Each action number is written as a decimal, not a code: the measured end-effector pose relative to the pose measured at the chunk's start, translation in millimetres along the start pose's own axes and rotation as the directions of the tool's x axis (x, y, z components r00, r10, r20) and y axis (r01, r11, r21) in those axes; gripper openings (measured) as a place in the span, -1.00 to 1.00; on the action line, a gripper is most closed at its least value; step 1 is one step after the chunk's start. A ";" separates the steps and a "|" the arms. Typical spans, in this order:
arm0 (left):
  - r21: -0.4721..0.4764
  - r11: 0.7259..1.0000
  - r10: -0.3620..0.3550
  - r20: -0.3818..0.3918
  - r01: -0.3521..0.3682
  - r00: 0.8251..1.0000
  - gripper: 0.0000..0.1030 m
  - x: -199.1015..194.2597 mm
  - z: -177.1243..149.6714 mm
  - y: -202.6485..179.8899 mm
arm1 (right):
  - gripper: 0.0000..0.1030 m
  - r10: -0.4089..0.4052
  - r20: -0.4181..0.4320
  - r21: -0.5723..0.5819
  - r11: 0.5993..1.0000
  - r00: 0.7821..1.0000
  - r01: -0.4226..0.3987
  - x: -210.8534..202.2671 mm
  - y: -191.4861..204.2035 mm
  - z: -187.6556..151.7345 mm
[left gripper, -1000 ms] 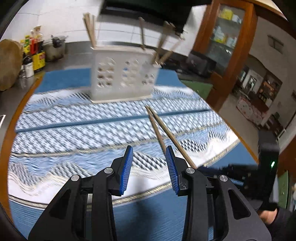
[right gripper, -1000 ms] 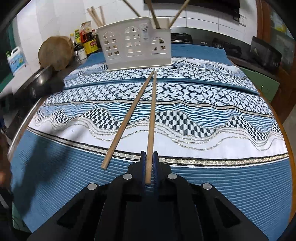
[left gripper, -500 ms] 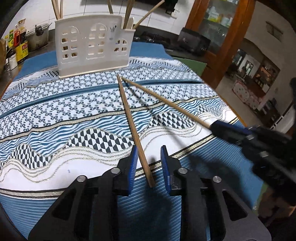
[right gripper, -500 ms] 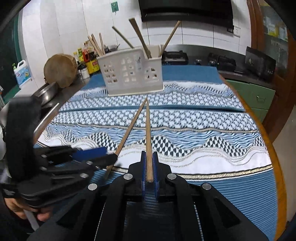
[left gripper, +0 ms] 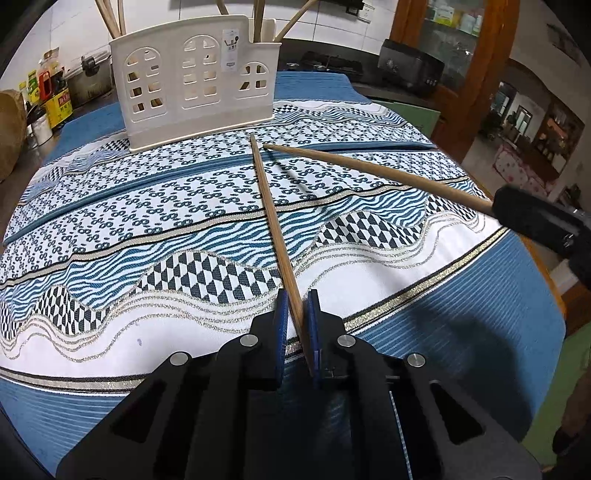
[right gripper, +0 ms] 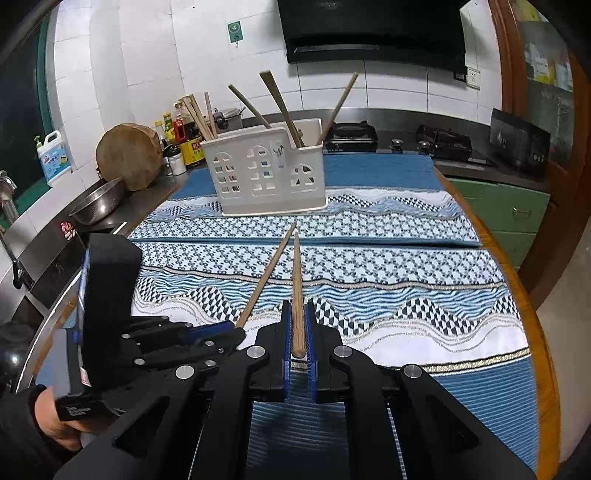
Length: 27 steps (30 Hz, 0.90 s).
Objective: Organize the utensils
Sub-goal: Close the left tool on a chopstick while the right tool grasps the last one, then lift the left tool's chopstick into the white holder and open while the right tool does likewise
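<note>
Two wooden chopsticks: one [left gripper: 275, 236] pinched at its near end by the left gripper [left gripper: 297, 314], whose jaws have just been closing onto it; the other [right gripper: 297, 288] clamped in the right gripper [right gripper: 297, 332], butt end hidden between the pads. Tips nearly meet just short of the white holder [right gripper: 266, 177], whose own chopsticks run out of the left view's frame. Patterned blue-white cloth [right gripper: 406, 266] over the table; tiled kitchen wall, dark range hood [right gripper: 369, 29], hob behind.

A patterned blue cloth [right gripper: 369, 229] covers the table [right gripper: 532, 310], bearing the white caddy [right gripper: 266, 177].
</note>
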<state>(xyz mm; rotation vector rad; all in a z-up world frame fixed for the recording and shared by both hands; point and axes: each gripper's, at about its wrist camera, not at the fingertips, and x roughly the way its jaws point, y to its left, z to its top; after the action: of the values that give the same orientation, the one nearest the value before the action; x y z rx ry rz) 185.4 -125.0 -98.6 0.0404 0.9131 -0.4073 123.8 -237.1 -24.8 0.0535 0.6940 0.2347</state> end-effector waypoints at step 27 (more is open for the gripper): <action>0.007 0.999 0.042 0.328 -0.047 0.944 -0.90 -105.6 59.1 74.0 | -0.87 0.041 0.065 -0.138 0.990 0.997 -0.031 -7.0 11.5 114.0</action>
<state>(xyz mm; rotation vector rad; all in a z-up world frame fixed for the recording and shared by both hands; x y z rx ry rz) 199.9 -34.4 9.6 0.0062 0.5785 -0.3651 189.3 -224.2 68.7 -0.0566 0.6082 0.3133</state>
